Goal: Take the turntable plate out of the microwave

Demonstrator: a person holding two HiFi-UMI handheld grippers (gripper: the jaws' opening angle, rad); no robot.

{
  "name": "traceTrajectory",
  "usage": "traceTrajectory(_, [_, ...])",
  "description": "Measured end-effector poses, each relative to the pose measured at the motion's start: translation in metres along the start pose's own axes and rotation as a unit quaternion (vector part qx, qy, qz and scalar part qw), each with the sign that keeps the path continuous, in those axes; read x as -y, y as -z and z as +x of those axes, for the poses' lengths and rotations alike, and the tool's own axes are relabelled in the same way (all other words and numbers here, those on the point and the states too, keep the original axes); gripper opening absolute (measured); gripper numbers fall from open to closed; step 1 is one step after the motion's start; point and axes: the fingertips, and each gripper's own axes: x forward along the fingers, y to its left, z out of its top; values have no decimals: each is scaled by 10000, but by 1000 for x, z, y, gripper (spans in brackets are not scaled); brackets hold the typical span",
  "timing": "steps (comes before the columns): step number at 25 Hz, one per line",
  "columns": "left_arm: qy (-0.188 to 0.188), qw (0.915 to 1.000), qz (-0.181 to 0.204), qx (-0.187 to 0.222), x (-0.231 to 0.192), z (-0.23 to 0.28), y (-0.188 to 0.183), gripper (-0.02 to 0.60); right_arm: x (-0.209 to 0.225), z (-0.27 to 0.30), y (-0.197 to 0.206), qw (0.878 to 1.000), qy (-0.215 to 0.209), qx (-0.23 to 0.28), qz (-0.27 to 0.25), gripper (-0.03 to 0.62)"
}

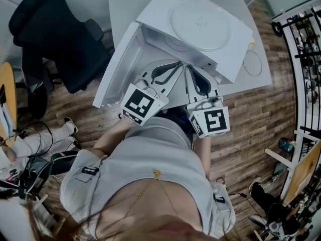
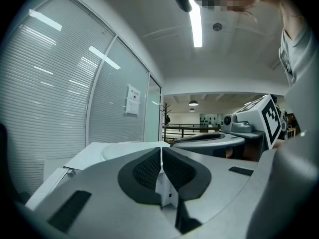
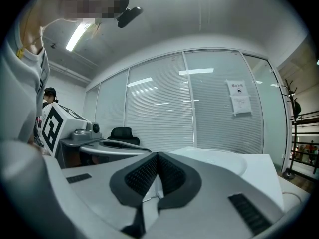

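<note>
Both grippers sit side by side at my 12 o'clock, pointing into the open front of the microwave (image 1: 235, 54), which stands on a white table (image 1: 130, 4). Its door (image 1: 118, 69) hangs open toward 10 o'clock.

The left gripper (image 1: 175, 67) has its jaws pressed fully together. In the left gripper view (image 2: 161, 151) the ribbed pads (image 2: 147, 171) meet along one line with nothing between them. The right gripper (image 1: 189, 70) is the same. In the right gripper view (image 3: 157, 156) its pads (image 3: 172, 173) touch tip to tip and hold nothing. The two sets of tips lie just beside each other at the mouth of the oven, and I cannot tell whether they touch it.

The turntable plate (image 1: 200, 23) is not inside the oven: it lies flat on the microwave's top, past the grippers at 12 o'clock and apart from both. From the left gripper's camera its rim (image 2: 124, 151) shows at 11 o'clock beyond the jaws; from the right gripper's camera the plate (image 3: 219, 159) sits at 1 o'clock.

A black office chair (image 1: 55, 34) stands on the wood floor (image 1: 251, 134) at 10 o'clock, well apart from the table.
</note>
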Motion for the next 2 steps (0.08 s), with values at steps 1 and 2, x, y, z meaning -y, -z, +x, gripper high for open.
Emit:
traceTrajectory(1, [2,10000,-5,2,0,0,0,34,0,0,0,10000,-3,-3,0,17])
traceTrajectory(2, [4,10000,-9,3,0,0,0,34,-1,0,0,10000,-6,-5,-1,17])
